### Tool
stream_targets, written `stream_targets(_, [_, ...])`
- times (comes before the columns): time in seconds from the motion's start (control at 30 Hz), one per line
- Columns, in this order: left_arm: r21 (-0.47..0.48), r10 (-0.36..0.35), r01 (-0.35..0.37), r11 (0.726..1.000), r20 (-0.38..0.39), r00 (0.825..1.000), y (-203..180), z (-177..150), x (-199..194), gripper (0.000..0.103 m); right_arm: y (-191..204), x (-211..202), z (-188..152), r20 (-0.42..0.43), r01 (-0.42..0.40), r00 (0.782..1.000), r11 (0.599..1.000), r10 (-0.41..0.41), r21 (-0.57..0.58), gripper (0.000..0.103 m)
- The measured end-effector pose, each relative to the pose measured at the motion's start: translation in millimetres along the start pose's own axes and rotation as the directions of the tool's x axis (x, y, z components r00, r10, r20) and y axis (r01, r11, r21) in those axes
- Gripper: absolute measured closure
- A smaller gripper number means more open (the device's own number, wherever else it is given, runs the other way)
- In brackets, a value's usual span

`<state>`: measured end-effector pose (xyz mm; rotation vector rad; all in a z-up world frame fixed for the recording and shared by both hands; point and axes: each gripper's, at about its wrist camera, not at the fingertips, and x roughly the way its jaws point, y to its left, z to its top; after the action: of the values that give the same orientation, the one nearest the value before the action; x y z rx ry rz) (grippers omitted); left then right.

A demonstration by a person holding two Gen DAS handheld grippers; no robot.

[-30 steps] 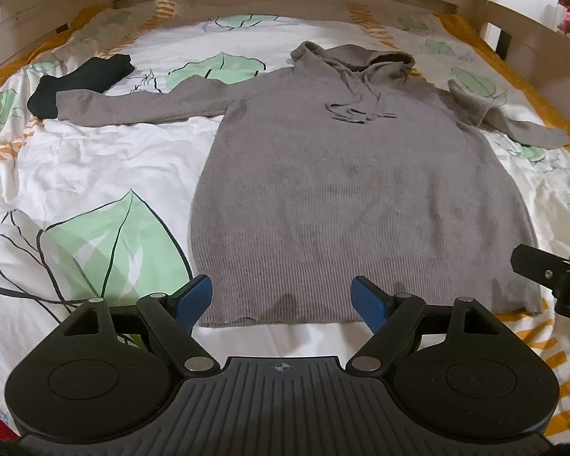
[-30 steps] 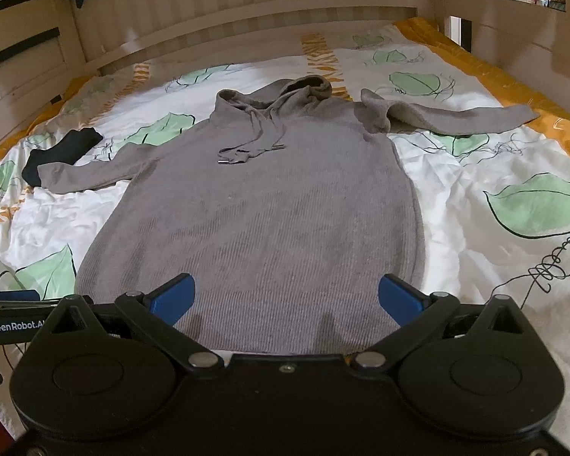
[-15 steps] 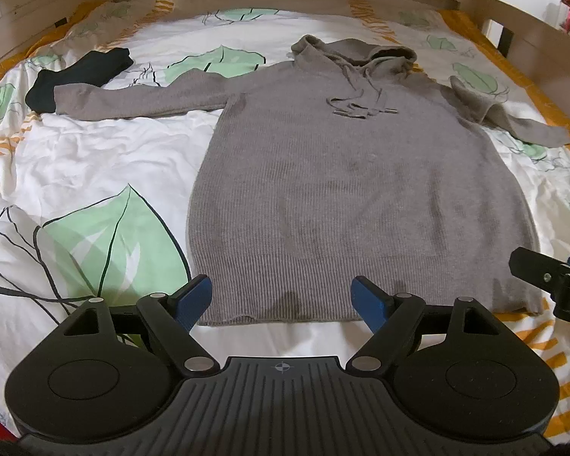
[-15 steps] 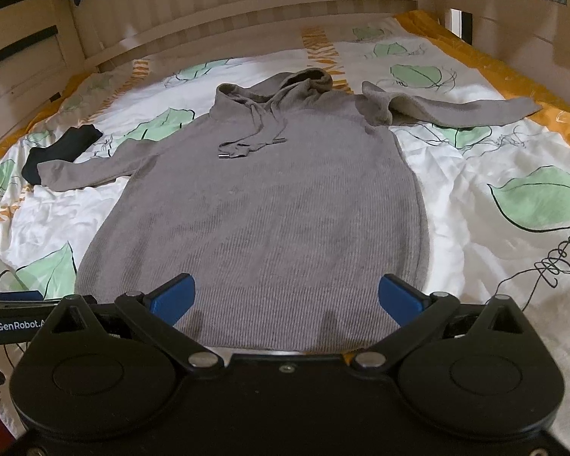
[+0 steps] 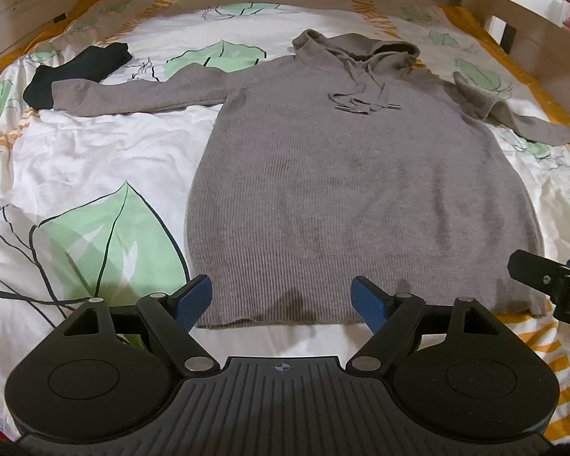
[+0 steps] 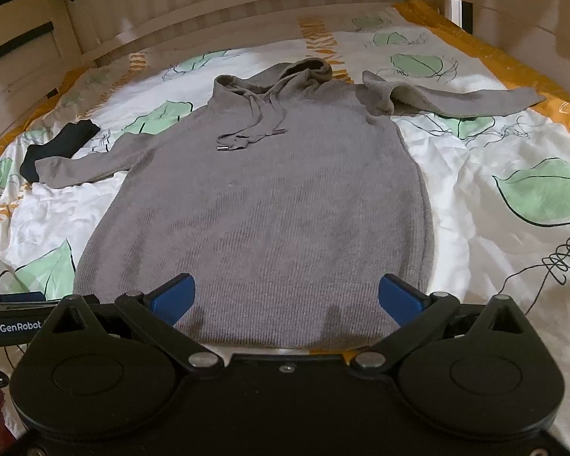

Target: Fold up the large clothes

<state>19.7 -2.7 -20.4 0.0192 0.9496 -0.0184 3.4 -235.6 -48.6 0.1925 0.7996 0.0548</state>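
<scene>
From the left wrist, the left gripper stands wide with nothing between its blue pads, poised over the near left part of the hem of the grey hooded sweater. The sweater lies flat on the leaf-print bedspread, stretching away ahead of the fingers, hood farthest off, one sleeve out to the left, the other out to the right. A black garment lies at the left cuff, far ahead and left. The right gripper shows partly at the right edge.

From the right wrist, the right gripper is also spread wide and holds nothing, its pads above the hem. The sweater runs straight ahead. The left gripper sits just to its left.
</scene>
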Motion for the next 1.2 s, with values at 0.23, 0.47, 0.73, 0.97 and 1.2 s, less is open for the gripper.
stream_targets(0.23, [0.004, -0.001, 0.001, 1.0, -0.006, 1.0, 0.8, 5.3, 5.8, 0.023, -0.4, 6.2, 3.5, -0.027, -0.003, 1.0, 1.0, 0.003, 0.014, 0.001])
stream_targets(0.47, [0.001, 0.014, -0.014, 1.0, 0.014, 1.0, 4.5, 29.2, 13.0, 0.023, -6.5, 17.7, 20.2, -0.092, 0.05, 0.995, 0.998, -0.047, 0.036, 0.001])
stream_targets(0.73, [0.017, 0.042, -0.042, 0.999, 0.025, 0.999, 6.1, 69.2, 28.9, 0.023, -25.1, 41.3, 65.1, -0.29, 0.072, 0.956, 0.991, -0.036, 0.115, 0.001])
stream_targets(0.97, [0.028, 0.107, -0.107, 0.994, 0.004, 0.994, 0.8, 97.1, 52.6, 0.024, -11.6, 2.9, 126.4, -0.319, 0.013, 0.947, 0.994, 0.021, 0.106, 0.001])
stream_targets(1.2, [0.035, 0.165, -0.164, 0.986, -0.016, 0.986, -14.9, 114.7, 70.7, 0.024, 18.4, -70.1, 175.0, -0.222, -0.074, 0.972, 0.997, 0.074, 0.008, 0.0])
